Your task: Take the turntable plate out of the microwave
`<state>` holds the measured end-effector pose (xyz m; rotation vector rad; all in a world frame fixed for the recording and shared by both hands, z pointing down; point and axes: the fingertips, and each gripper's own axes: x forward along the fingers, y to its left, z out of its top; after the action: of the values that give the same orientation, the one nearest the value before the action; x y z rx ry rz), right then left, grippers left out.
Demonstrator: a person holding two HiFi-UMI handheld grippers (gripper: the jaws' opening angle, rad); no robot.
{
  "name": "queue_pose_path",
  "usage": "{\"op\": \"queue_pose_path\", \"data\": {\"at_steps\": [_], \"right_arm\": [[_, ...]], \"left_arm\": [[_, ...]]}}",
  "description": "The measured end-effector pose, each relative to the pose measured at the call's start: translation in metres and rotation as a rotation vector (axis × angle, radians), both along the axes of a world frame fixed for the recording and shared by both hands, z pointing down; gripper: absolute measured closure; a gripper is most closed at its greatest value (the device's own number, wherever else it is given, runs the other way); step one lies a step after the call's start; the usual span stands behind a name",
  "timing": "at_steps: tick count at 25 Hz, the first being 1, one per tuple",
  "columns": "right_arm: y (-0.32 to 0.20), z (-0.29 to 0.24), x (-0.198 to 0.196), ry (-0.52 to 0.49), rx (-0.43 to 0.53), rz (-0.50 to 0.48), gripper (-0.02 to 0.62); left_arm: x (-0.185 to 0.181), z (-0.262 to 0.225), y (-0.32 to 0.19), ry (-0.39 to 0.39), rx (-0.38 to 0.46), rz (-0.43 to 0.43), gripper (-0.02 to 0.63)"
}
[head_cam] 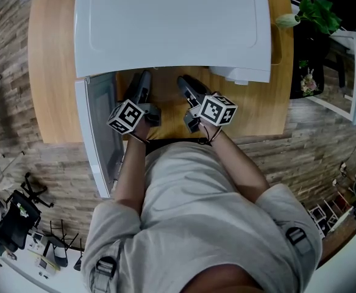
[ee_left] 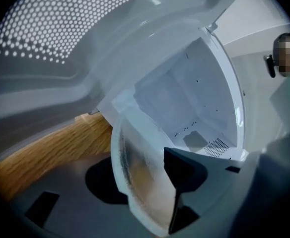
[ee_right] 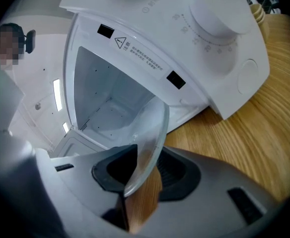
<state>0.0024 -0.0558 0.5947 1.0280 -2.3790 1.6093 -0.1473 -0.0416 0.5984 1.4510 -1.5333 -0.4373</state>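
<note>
The clear glass turntable plate stands on edge in front of the white microwave, outside its empty cavity. My right gripper is shut on the plate's rim, with both pads against the glass. My left gripper has its jaws spread wide. The plate's opposite rim sits between them, leaning on the right-hand pad, and is not clamped. In the head view both grippers point into the space before the opening. The glass itself does not show there.
The microwave door hangs open to the left, beside my left gripper. The wooden table carries the microwave. Its dial is right of the opening. A potted plant stands off the table's right end.
</note>
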Motion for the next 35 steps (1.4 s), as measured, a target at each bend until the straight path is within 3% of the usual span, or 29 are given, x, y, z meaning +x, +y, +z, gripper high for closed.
{"op": "queue_pose_path", "data": {"at_steps": [4, 6, 9, 16, 22, 35], "right_arm": [[-0.003, 0.001, -0.005, 0.007, 0.022, -0.055, 0.441], [-0.010, 0.002, -0.008, -0.016, 0.016, -0.060, 0.347], [-0.023, 0.008, -0.012, -0.060, -0.009, -0.037, 0.325], [-0.033, 0.006, -0.024, -0.142, -0.062, 0.014, 0.400], [-0.034, 0.001, -0.024, -0.154, -0.041, 0.007, 0.489], [-0.025, -0.002, -0.017, -0.133, -0.004, -0.017, 0.500]], "left_arm": [[-0.003, 0.002, 0.000, 0.000, -0.006, 0.004, 0.420], [-0.003, -0.001, -0.001, -0.004, 0.007, 0.009, 0.427], [-0.003, -0.002, -0.001, -0.018, 0.013, 0.010, 0.431], [-0.006, -0.003, 0.002, -0.015, 0.013, 0.011, 0.431], [-0.004, -0.004, 0.001, -0.018, 0.014, 0.014, 0.439], [0.002, -0.005, 0.014, 0.009, 0.019, 0.007, 0.443]]}}
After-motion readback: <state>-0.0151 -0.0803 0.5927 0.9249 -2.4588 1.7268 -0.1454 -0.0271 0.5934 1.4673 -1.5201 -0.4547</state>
